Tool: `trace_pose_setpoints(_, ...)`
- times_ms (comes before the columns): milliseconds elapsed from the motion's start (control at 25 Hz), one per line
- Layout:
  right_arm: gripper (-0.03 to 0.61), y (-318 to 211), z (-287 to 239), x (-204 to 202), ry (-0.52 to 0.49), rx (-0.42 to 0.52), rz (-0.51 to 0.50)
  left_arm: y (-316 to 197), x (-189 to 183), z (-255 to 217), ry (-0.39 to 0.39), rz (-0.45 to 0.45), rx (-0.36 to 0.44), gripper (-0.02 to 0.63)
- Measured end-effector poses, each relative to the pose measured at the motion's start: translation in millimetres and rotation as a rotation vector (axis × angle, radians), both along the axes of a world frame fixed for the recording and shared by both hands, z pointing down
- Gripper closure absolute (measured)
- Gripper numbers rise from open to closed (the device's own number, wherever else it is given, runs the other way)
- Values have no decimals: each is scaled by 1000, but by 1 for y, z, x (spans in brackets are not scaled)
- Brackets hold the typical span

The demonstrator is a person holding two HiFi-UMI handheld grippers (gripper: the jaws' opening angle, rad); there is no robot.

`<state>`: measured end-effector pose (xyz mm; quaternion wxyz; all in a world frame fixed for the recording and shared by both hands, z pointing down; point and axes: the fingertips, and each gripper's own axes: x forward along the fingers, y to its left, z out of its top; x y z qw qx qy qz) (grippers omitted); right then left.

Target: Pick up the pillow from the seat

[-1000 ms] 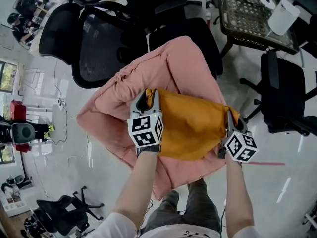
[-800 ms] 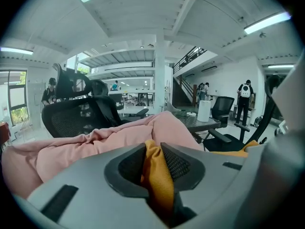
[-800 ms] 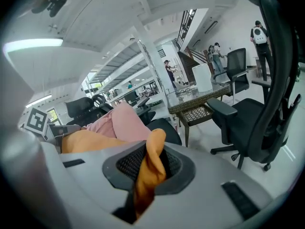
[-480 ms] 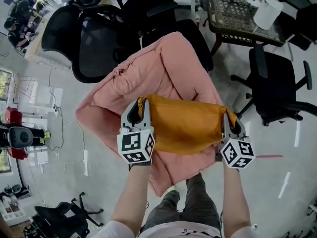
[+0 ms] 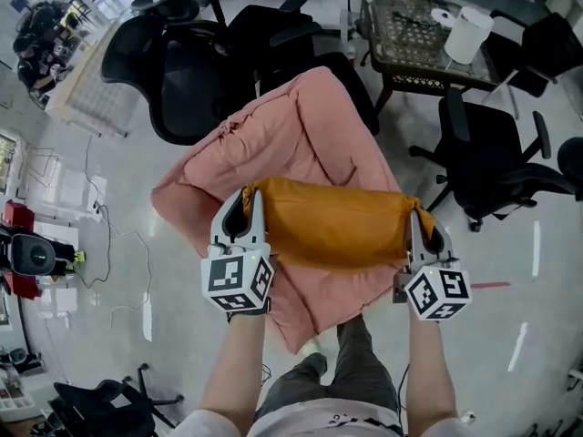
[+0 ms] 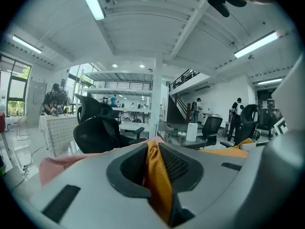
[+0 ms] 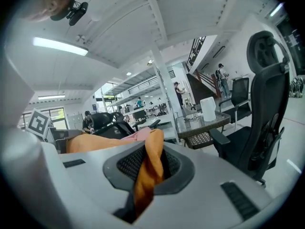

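At the far left a black mesh office chair (image 5: 178, 71) stands on the glossy floor (image 5: 118, 280). The left gripper (image 5: 246, 208) pinches the left corner of the orange pillow (image 5: 332, 230): the left gripper view shows a fold of orange cloth squeezed between its narrow jaws, which have just been closing on it. The pillow stretches across between both grippers, held up in front of the person and over the pink padded seat (image 5: 305, 126), whose quilted surface spreads out behind and below it; whether the pillow's lower edge touches the seat cannot be told. The right gripper (image 5: 419, 226) clamps the pillow's right corner, its jaws nearly together with a twisted bunch of orange fabric caught between them. Farther right, a dark mesh-topped table (image 5: 410, 39) carries a white paper roll (image 5: 466, 33), and another black office chair (image 5: 492, 167) stands just below it.
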<state>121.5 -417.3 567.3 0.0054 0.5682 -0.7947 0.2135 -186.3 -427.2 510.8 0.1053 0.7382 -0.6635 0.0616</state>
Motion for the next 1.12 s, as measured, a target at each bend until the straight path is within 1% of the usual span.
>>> trace_pose_setpoints(120, 532, 18, -41, -3, 20, 50, 2, 19, -4, -30, 21, 16, 32, 537)
trace_pose_setpoints(280, 533, 42, -97, -6, 45, 124, 10, 44, -8, -77, 61, 34, 95, 537)
trace_pose_setpoints(440, 532, 73, -144, -12, 38, 172, 24, 73, -13, -124, 67, 62, 146, 537)
trace_pose_setpoints(840, 532, 164, -229, -43, 108, 219, 32, 163, -41, -212, 70, 120, 215, 537)
trace_pose_setpoints(1000, 532, 194, -252, -56, 125, 235, 29, 197, -52, -232, 102, 133, 234, 537)
trace_pose_setpoints(1120, 532, 215, -274, -63, 134, 250, 23, 221, -59, -253, 110, 141, 256, 537)
